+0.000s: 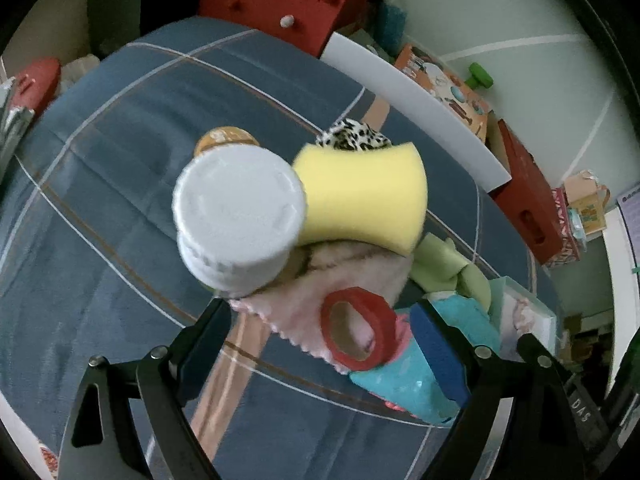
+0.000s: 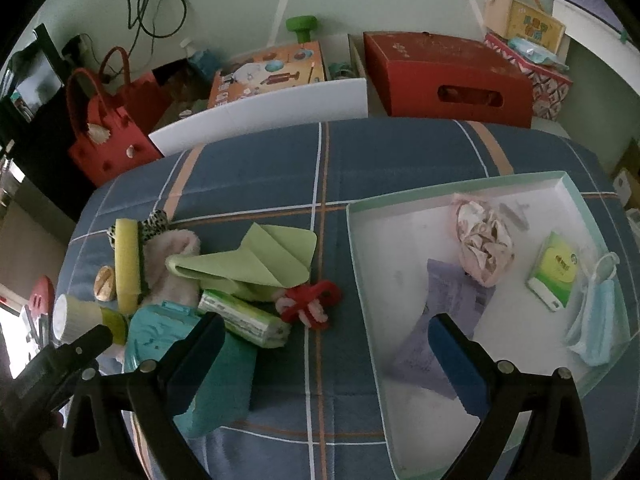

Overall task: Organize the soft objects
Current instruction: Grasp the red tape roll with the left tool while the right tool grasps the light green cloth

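Note:
A pile of soft things lies on the blue plaid bedcover [image 1: 100,208]: a yellow sponge [image 1: 360,196], a leopard-print scrunchie [image 1: 352,136], a pink fuzzy cloth [image 1: 304,308], a green cloth [image 2: 256,260], a teal wipes pack [image 1: 404,384] and a tissue pack [image 2: 244,316]. A white-capped bottle [image 1: 236,216] and a red tape roll [image 1: 356,328] sit among them. My left gripper [image 1: 320,344] hangs open just above the pile, the tape roll and pink cloth between its fingers, untouched. My right gripper [image 2: 326,360] is open and empty over the left rim of the pale green tray [image 2: 356,264].
The tray holds a crumpled pink fabric [image 2: 484,248], a purple packet [image 2: 440,320], a green tissue pack [image 2: 556,272] and a blue face mask [image 2: 596,320]. A red fuzzy wire toy [image 2: 308,300] lies beside the pile. Red boxes [image 2: 452,76], a red bag [image 2: 112,132] and a white board [image 2: 260,116] line the far edge.

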`<state>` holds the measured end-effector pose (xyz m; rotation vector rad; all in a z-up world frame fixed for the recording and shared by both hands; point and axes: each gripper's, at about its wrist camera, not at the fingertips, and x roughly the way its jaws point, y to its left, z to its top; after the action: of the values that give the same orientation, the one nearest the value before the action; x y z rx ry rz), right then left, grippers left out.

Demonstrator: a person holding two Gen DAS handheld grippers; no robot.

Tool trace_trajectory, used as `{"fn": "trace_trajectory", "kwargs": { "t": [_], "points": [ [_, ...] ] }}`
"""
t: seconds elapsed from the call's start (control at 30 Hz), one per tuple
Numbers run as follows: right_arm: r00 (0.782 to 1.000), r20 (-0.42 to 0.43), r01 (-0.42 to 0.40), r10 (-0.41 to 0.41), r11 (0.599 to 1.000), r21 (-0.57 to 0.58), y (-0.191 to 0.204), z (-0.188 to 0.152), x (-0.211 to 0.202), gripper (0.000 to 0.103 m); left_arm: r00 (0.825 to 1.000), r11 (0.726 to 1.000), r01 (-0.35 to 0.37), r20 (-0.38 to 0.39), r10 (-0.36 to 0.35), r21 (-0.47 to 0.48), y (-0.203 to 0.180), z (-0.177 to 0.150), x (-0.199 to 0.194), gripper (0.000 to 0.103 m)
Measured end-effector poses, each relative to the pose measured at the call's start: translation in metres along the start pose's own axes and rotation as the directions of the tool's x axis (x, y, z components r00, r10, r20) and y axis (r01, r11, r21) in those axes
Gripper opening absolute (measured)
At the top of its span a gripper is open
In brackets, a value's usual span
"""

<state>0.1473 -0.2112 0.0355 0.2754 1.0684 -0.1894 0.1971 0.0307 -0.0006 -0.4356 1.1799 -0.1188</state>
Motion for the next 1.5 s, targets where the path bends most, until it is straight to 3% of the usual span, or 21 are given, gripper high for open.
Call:
{"fn": "trace_trajectory", "kwargs": {
  "t": [0.5,0.93,1.23,1.5],
  "points": [
    [1.000,-0.008,0.015,-0.016,1.000,-0.020,0.001,-0.002,0.003,0.103,0.995,0.995,0.073,-0.059,-0.077,-0.063,0.002,0.005,0.023,0.054],
    [1.000,-0.021,0.018,-0.019,0.999,-0.028,0.001,-0.003,0.008,0.103,0.967,0.970,0.213,-0.114,-0.226,-0.114,-0.005,0.001,0.037,0.022],
    [1.000,-0.022,0.018,-0.019,0.999,-0.027,0.001,-0.003,0.008,0.103,0.952,0.952,0.256,-0.129,-0.279,-0.166,0.001,0.001,0.046,0.021],
    [0.999,-0.029,0.021,-0.022,0.999,-0.028,0.000,-0.004,0.010,0.103,0.950,0.949,0.259,-0.128,-0.283,-0.179,0.001,0.003,0.052,0.021]
  ]
}}
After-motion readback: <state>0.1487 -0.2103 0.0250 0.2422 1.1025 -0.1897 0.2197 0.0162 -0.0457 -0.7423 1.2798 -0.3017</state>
